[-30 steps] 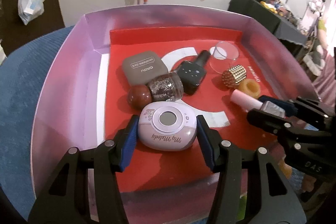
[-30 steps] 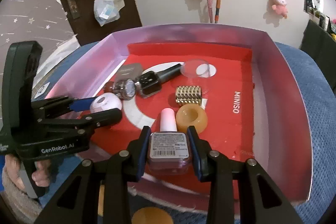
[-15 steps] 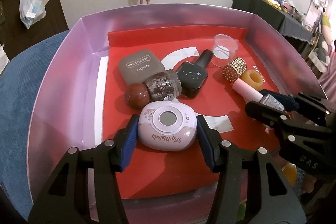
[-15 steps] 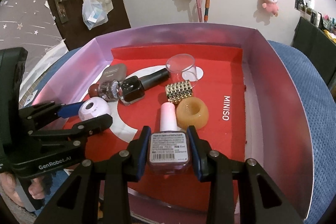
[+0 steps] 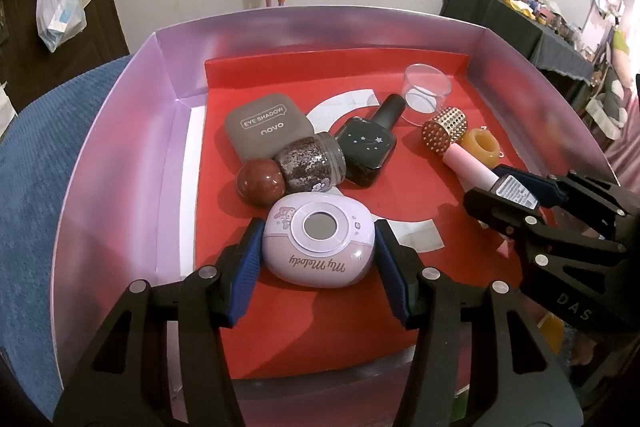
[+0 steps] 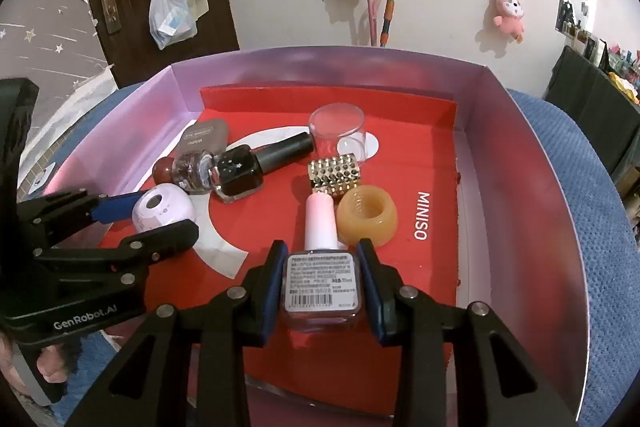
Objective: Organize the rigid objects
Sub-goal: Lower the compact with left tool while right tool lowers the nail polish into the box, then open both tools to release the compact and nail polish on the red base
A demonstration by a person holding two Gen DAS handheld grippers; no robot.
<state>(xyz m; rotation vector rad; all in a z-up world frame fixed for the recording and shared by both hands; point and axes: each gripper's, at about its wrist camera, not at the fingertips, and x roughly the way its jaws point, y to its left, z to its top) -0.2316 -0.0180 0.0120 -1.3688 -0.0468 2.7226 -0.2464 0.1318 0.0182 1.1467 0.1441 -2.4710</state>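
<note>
Low in the left wrist view, the left gripper (image 5: 318, 259) clamps a lilac case (image 5: 318, 251) lettered "My Melody". The right gripper (image 6: 322, 283) grips a pink nail polish bottle (image 6: 320, 267) (barcode label facing up) at lower centre. Both lie inside the box (image 6: 520, 187), whose red liner reads "MINISO"; upper left, a grey compact (image 5: 266, 127) says "EYE SHADOW novo".

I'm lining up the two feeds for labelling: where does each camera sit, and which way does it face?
Left wrist: on the left tool, facing forward and down into the purple-walled box; own fingers flank a lilac My Melody case.
Right wrist: on the right tool, facing likewise; own fingers flank a pink-capped nail polish bottle.
Shared: box, both items, and each view shows the other tool.
</note>
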